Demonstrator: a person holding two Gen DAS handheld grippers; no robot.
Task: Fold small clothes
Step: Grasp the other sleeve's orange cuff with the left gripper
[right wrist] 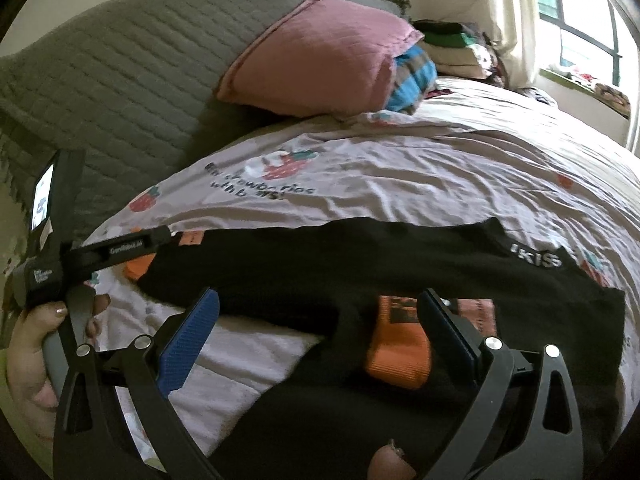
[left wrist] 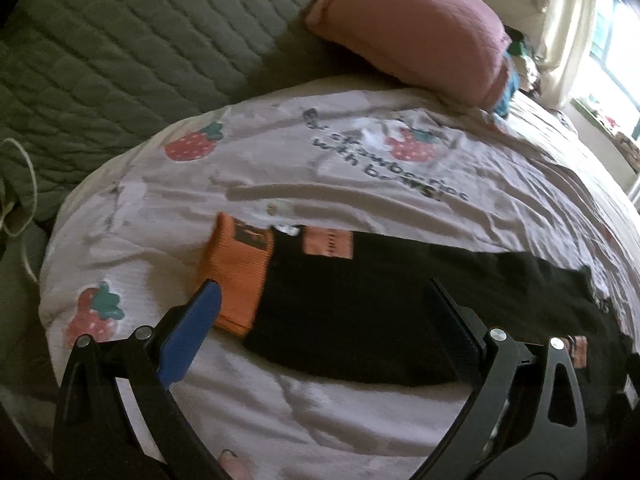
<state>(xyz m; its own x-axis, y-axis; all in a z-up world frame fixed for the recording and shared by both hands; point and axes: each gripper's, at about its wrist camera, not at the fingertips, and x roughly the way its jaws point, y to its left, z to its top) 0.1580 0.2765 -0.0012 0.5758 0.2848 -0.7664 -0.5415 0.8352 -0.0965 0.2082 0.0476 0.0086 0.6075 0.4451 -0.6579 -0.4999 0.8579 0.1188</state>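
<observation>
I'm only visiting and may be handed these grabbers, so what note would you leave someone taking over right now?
Left gripper: open, holding nothing, over the orange cuff.
Right gripper: open, holding nothing, over the other orange cuff.
The black pants lie spread on the strawberry bedsheet, waistband towards the window side.
Done: no finished fold is visible.
Left: grip and fold the pants.

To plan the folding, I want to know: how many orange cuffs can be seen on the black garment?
2. One orange cuff lies at the garment's far left end, near the left tool. The other lies between the right tool's fingers. More may be hidden.
</observation>
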